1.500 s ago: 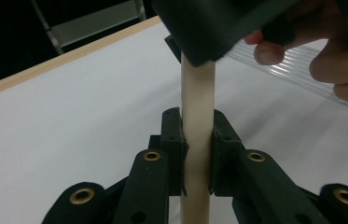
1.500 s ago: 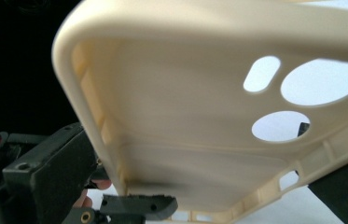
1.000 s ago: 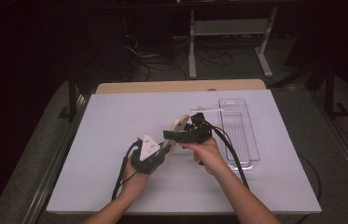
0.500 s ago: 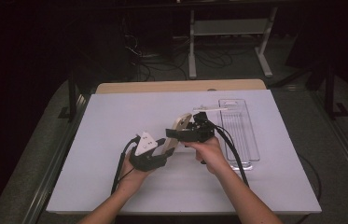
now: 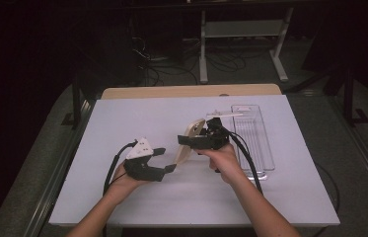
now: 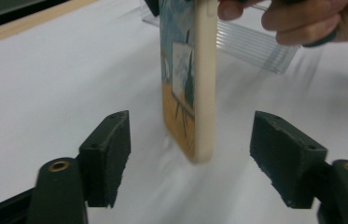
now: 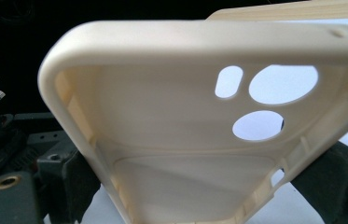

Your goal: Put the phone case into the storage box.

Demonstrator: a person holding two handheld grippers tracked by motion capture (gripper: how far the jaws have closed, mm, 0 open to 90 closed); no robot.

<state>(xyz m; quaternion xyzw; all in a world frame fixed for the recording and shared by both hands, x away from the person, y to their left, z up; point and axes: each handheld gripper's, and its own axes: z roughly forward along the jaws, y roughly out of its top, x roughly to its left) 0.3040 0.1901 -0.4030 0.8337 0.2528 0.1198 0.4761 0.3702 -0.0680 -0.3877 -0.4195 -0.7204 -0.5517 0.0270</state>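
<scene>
A cream phone case (image 5: 186, 144) with a painted picture on its back (image 6: 183, 79) is held on edge above the white table, and my right gripper (image 5: 185, 140) is shut on it. In the right gripper view its hollow inside (image 7: 176, 154) with the camera holes faces the camera, clamped between the jaws of the right gripper (image 7: 195, 186). My left gripper (image 5: 167, 159) is just left of the case's lower end. Its jaws have just been opening. In the left gripper view the case hangs in the gap of the left gripper (image 6: 192, 142), and neither pad (image 6: 108, 149) touches it.
A clear ribbed plastic tray (image 5: 253, 138) lies on the table to the right of the right hand, with a small white piece (image 5: 223, 114) at its far left corner. The white tabletop (image 5: 122, 123) spreads to the left and front. Black cables trail from both grippers.
The left gripper's jaws have spread apart and come off the case, and the left hand has drawn back to the left. The right gripper still holds the case in the same place.
</scene>
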